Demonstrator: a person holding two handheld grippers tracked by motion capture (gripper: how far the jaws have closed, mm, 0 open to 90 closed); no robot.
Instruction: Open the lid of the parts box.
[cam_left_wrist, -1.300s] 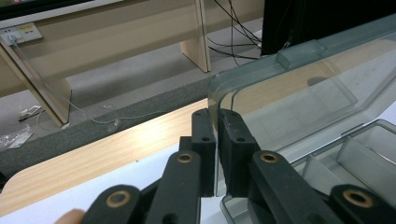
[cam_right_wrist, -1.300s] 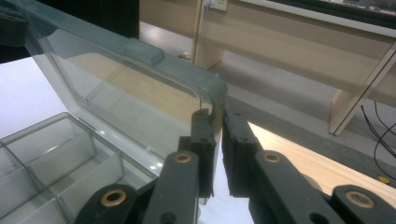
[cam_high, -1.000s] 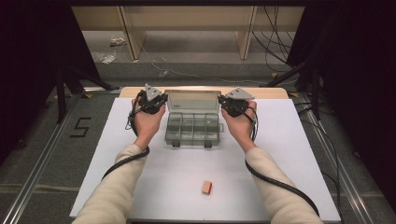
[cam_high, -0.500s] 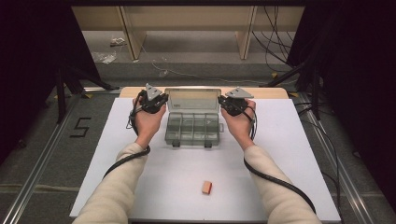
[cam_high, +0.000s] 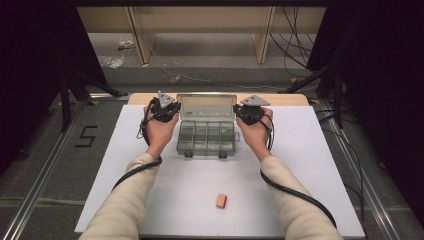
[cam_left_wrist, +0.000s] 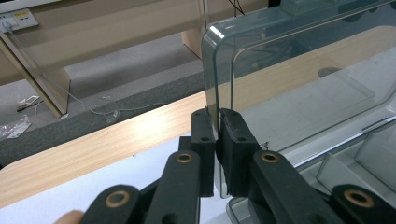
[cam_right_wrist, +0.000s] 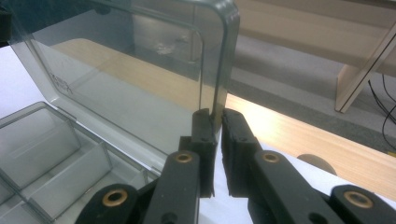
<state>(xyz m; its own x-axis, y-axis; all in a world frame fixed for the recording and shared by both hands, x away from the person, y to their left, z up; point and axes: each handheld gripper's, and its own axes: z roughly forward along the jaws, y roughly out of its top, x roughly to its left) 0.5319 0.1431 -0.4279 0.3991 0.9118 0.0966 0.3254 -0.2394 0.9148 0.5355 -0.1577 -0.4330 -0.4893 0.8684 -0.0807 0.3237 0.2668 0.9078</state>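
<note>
White-covered table (cam_high: 125, 165) carries a clear grey plastic compartment box (cam_high: 206, 138) at its far middle. Left tongs (cam_left_wrist: 215, 128) clamp the lid's (cam_high: 207, 106) left edge; right tongs (cam_right_wrist: 216, 122) clamp its right edge. Advisable: swing both sides evenly, avoiding twist.

Lab rig; dark curtains (cam_high: 35, 75); floor cables (cam_high: 295, 55); aluminium rails (cam_high: 40, 165)

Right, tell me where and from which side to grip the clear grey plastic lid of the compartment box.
Grip the clear grey plastic lid by its thin side edges, one gripper from each side: it stands raised, so both edges are exposed, as the left gripper and right gripper hold it.
</note>
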